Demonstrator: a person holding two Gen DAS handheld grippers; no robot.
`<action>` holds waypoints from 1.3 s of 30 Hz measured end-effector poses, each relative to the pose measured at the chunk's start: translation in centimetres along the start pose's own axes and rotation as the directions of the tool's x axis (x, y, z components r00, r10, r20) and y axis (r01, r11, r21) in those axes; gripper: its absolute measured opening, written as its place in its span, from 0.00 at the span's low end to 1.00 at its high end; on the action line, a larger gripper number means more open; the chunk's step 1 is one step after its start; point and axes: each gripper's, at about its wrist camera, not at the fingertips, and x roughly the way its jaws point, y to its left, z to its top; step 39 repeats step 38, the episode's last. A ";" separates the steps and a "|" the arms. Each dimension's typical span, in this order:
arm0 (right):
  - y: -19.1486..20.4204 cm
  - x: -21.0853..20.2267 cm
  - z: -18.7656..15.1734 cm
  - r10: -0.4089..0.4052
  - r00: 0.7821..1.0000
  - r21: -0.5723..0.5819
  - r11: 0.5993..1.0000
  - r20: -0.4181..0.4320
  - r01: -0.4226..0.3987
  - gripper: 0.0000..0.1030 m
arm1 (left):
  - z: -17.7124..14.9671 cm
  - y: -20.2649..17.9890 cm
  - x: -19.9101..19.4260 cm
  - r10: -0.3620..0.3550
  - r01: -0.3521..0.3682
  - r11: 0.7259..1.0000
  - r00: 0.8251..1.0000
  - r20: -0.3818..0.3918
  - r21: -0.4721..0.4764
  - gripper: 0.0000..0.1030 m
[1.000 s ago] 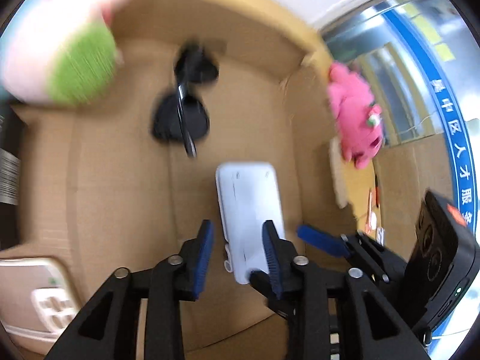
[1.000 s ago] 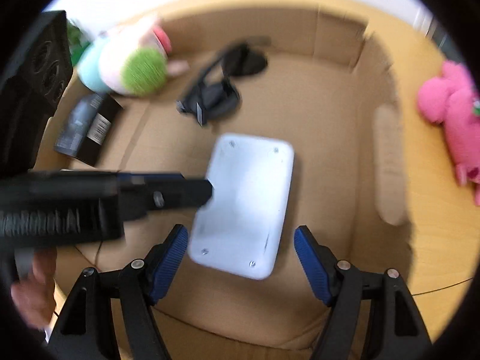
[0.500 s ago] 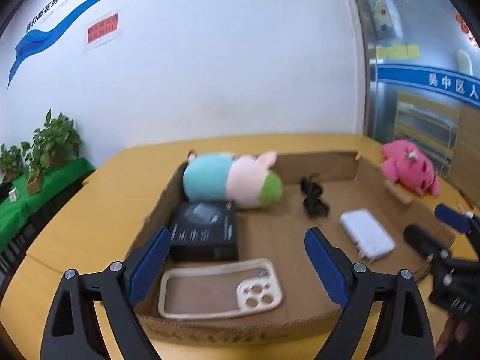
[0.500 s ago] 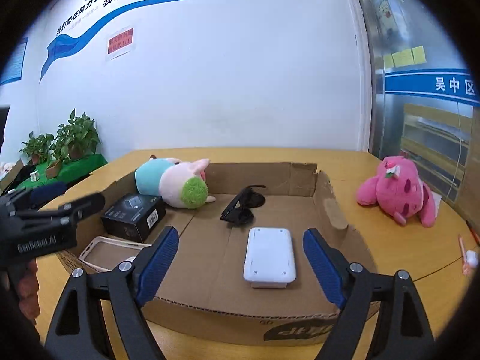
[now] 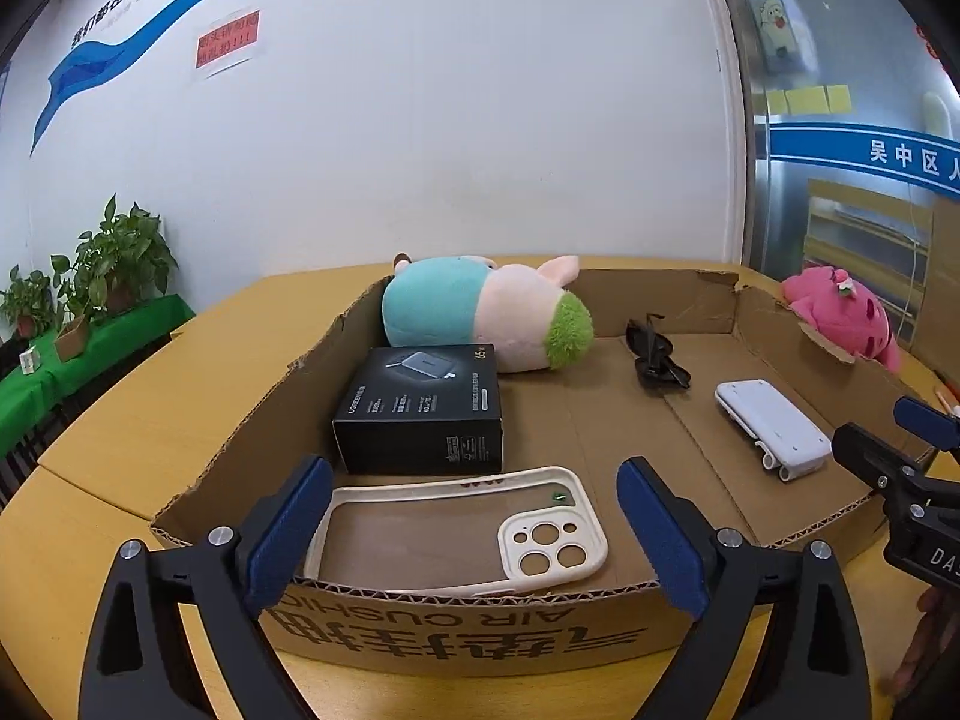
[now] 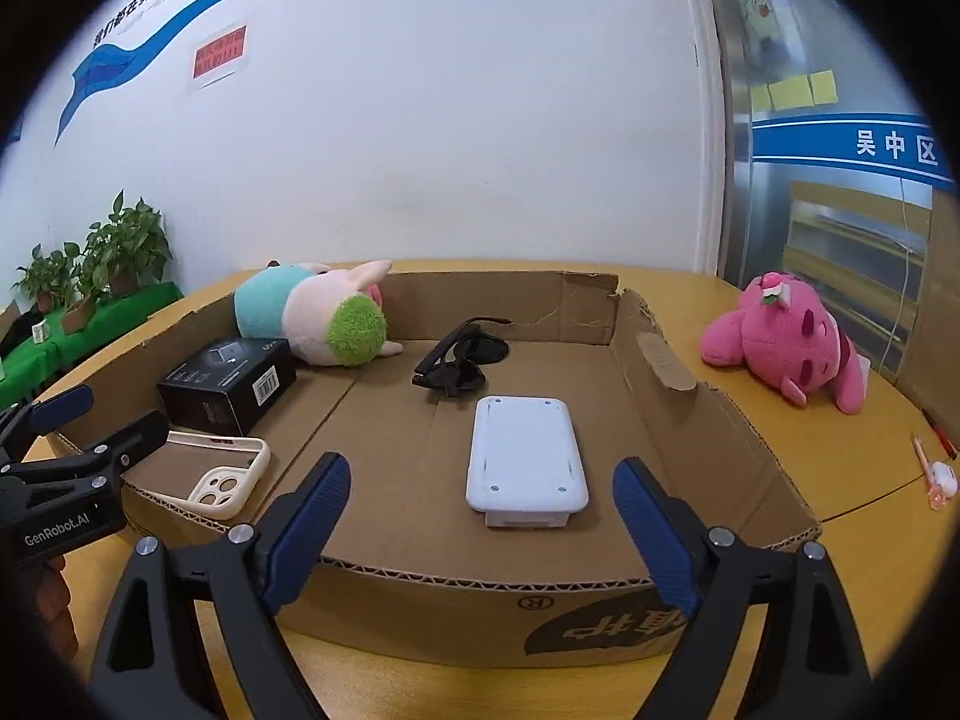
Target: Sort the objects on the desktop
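Note:
A shallow cardboard box (image 5: pixel 468 630) on the wooden table holds a cream phone case (image 5: pixel 456 528), a black carton (image 5: pixel 420 408), a teal-and-pink plush (image 5: pixel 480 312), black sunglasses (image 5: pixel 654 354) and a white device (image 6: pixel 525 450). A pink plush (image 6: pixel 786 342) lies outside the box, to its right. My left gripper (image 5: pixel 474 467) hovers at the box's near wall above the phone case, its jaws opening with nothing between them. My right gripper (image 6: pixel 482 465) faces the white device from the near wall. Its jaws are opening too and hold nothing.
Each gripper shows at the edge of the other's view, with a hand behind it. A pink pen (image 6: pixel 936 474) lies on the table at far right. Potted plants (image 5: pixel 108 276) stand on a green cloth at left. A white wall rises behind the table.
Both grippers drew back from over the white device inside the box to its near wall and tilted up. The left jaws spread from narrow to wide, and the right jaws widened too.

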 end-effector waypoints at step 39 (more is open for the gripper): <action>-0.2 0.3 0.2 -0.008 1.000 0.005 1.000 -0.007 0.008 0.91 | 0.0 -0.1 -0.1 0.001 -0.001 1.000 1.000 -0.006 0.001 0.97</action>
